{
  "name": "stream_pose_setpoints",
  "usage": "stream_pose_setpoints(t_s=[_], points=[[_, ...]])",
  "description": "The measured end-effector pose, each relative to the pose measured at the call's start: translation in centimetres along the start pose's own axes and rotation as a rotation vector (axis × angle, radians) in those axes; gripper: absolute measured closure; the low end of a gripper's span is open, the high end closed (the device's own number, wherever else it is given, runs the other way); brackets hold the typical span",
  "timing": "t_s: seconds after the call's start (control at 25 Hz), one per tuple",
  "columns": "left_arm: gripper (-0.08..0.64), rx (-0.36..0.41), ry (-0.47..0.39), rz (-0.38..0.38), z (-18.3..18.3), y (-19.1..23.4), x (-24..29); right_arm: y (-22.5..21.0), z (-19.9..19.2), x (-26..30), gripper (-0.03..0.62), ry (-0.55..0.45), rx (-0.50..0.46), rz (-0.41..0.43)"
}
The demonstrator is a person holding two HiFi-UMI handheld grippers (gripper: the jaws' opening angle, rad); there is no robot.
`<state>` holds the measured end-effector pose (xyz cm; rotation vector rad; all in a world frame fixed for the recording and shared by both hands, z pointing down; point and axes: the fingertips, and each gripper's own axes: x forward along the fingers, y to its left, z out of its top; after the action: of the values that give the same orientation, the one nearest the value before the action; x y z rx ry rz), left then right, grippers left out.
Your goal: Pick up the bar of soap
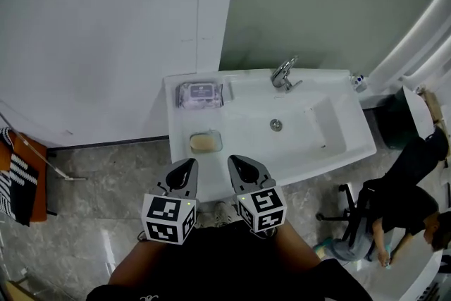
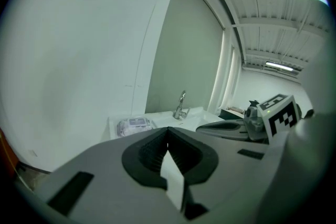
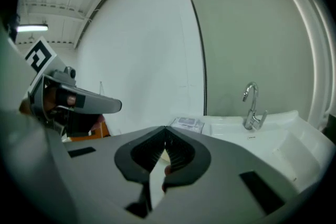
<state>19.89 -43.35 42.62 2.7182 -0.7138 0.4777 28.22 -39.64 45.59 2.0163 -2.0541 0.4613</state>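
Left tool (image 1: pixel 189 164), right tool (image 1: pixel 235 163) both clenched, empty, near bar of soap (image 1: pixel 204 142), seemingly in dish (image 1: pixel 219 142); spread jaws first, straddle bar's sides.

White washbasin (image 1: pixel 352 144) against a pale wall (image 1: pixel 106 32), seen from above. A chrome faucet (image 1: pixel 284 74) stands at its back rim, with a round drain (image 1: pixel 276 125) in the bowl. A wipes packet (image 1: pixel 199 94) lies on the back left corner. A person (image 1: pixel 394 211) in dark clothes is at far right.
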Motion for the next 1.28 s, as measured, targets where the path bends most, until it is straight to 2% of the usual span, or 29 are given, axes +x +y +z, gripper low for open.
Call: stream_pose_setpoints(t_s=[0.12,0.2,0.28,0.4,0.52,0.68,0.84,0.92,1.08,1.28], points=[[0.551,-0.002,-0.006,0.028,0.2,0.4,0.5,0.2,-0.2,1.4,0.585,0.031,-0.127,0.080],[0.551,-0.013,-0.015,0.051,0.3,0.7,0.5,0.8,-0.9,2.5,0.585,0.068,-0.177,0.160],[0.551,-0.024,-0.026,0.076,0.4,1.1,0.5,1.0,-1.5,3.8,0.584,0.105,-0.207,0.228],[0.551,-0.042,-0.024,0.109,0.1,1.6,0.5,0.8,-2.3,5.7,0.583,0.161,-0.246,0.285],[0.551,-0.059,-0.022,0.152,-0.1,2.3,0.0,0.9,-3.4,7.4,0.509,0.232,-0.237,0.357],[0.551,-0.097,-0.042,0.213,-0.1,3.6,-1.3,0.8,-4.3,9.5,0.483,0.291,-0.280,0.405],[0.551,-0.138,-0.049,0.288,-0.6,5.2,-3.2,1.1,-5.7,11.7,0.398,0.342,-0.326,0.462],[0.551,-0.146,-0.045,0.323,-1.0,5.8,-4.1,1.4,-6.8,12.7,0.394,0.375,-0.398,0.488],[0.551,-0.165,-0.042,0.387,-1.8,6.7,-5.8,1.5,-9.8,14.3,0.385,0.466,-0.609,0.530],[0.551,-0.188,-0.039,0.449,-2.5,7.9,-7.3,0.7,-12.1,16.2,0.385,0.545,-0.680,0.559]])
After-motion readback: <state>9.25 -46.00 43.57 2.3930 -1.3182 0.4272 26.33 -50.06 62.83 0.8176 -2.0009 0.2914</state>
